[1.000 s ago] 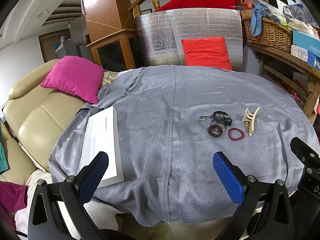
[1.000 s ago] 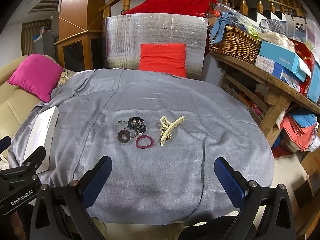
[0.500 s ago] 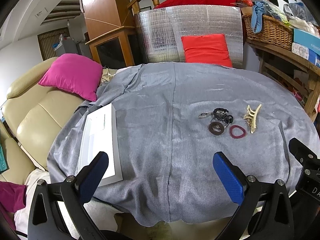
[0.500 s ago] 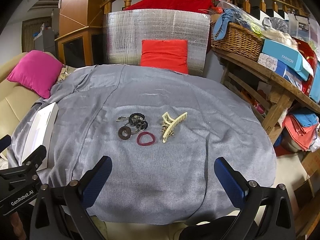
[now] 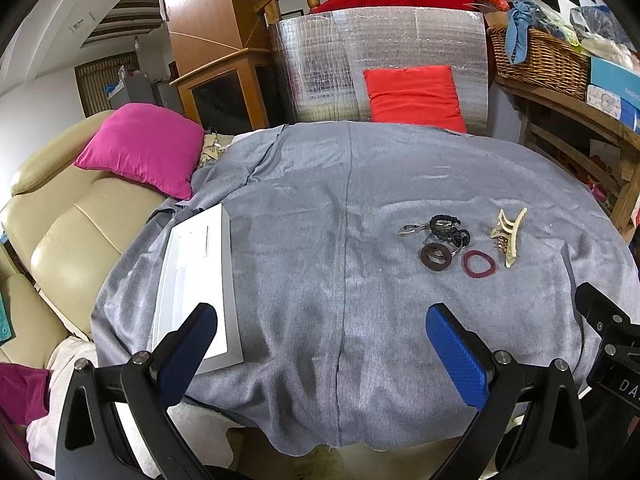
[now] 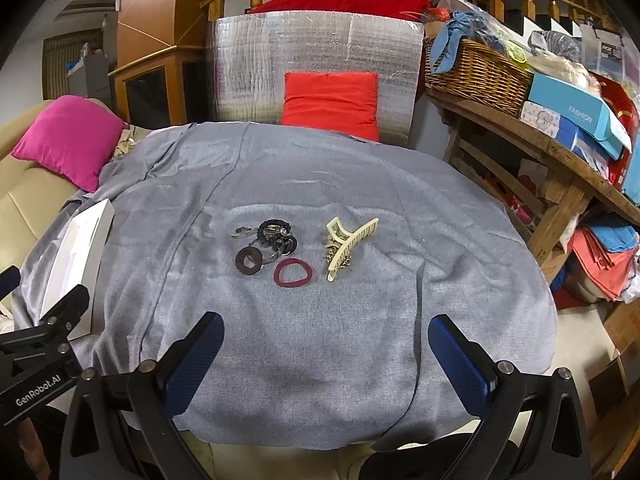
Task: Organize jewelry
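Observation:
A small heap of accessories lies on the grey cloth (image 5: pixel 320 208): a cream claw clip (image 5: pixel 508 234) (image 6: pixel 350 246), a maroon hair tie (image 5: pixel 479 263) (image 6: pixel 292 273), a brown ring (image 5: pixel 436 256) (image 6: pixel 249 261) and a tangle of black ties with a metal clasp (image 5: pixel 442 228) (image 6: pixel 272 234). A white open box (image 5: pixel 196 276) (image 6: pixel 78 248) rests at the cloth's left edge. My left gripper (image 5: pixel 320 340) and right gripper (image 6: pixel 324 344) both hover open near the front edge, short of the heap, with nothing between the fingers.
A cream sofa (image 5: pixel 68 236) with a pink cushion (image 5: pixel 144 148) stands left. Behind the cloth are a silver foil panel (image 5: pixel 380 44) and a red cushion (image 5: pixel 414 96). On the right stands a wooden shelf (image 6: pixel 532 136) bearing a wicker basket (image 6: pixel 476 68) and boxes.
Both cameras have tilted slightly downward and eased forward; the heap sits a little nearer. Nothing on the cloth has moved and both grippers stay open.

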Demonstrator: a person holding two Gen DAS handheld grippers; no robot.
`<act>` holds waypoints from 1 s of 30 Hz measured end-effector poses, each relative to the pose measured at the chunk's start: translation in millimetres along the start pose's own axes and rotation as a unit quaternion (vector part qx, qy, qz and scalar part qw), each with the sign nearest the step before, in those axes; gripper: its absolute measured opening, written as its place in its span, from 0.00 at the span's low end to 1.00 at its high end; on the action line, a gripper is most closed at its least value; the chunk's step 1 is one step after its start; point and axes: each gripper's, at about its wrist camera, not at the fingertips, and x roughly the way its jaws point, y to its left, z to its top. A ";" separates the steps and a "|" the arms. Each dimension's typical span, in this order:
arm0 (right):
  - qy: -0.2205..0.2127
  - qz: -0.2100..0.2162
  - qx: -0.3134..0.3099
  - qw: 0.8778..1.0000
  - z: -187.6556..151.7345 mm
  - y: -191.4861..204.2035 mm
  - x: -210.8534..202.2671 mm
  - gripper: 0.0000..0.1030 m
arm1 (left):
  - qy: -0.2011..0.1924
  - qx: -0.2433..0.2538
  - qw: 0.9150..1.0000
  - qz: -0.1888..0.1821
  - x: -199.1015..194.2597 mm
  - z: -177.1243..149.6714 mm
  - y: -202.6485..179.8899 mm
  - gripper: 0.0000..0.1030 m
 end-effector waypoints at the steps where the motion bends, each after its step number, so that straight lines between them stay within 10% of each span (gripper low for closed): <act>1: 0.000 -0.001 0.001 1.000 0.8 -0.6 1.2 1.00 | 0.000 0.000 1.000 0.000 1.4 1.0 -0.1 1.00; 17: 0.013 -0.007 0.039 0.999 26.8 -26.8 59.2 1.00 | 0.013 0.012 1.000 0.007 45.4 22.9 -12.1 1.00; 30: 0.067 0.126 0.168 0.975 50.6 -90.9 166.2 0.98 | 0.054 0.034 0.998 0.004 137.9 44.5 -45.6 1.00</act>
